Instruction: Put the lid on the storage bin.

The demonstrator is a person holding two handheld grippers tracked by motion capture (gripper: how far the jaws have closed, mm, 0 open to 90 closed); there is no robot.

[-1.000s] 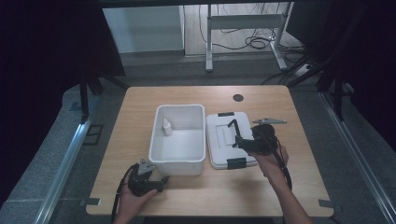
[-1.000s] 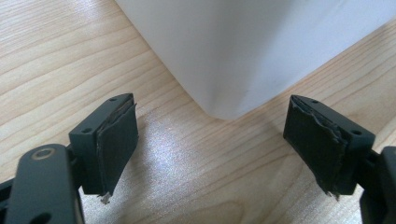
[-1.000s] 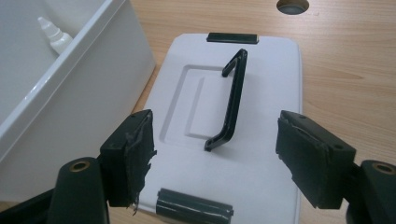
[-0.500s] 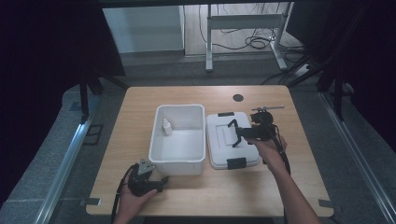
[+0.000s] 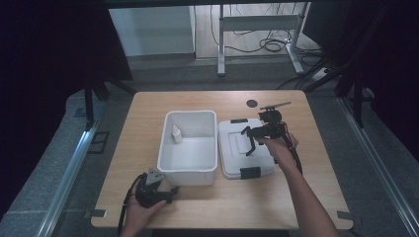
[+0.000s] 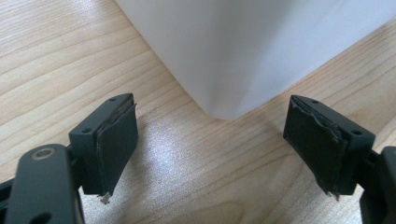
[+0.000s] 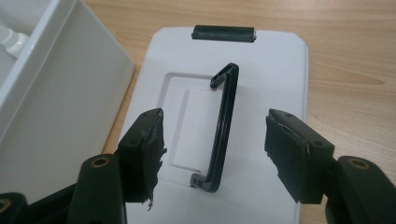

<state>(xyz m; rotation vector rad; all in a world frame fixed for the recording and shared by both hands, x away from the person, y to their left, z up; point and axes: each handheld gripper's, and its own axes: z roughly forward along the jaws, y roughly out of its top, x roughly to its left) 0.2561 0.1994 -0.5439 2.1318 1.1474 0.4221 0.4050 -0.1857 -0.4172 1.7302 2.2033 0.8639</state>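
Over the white lid (image 5: 244, 154) on the right side of the table (image 5: 306, 197), my right gripper (image 7: 215, 140) has its jaws either side of the lid's black handle (image 7: 223, 126), which stands raised between them; they've just been closing in but the pads aren't touching it yet. The lid lies flat just beside the open white bin (image 5: 190, 170). My left gripper (image 6: 212, 144) sits wide apart at the bin's near corner, holding nothing.
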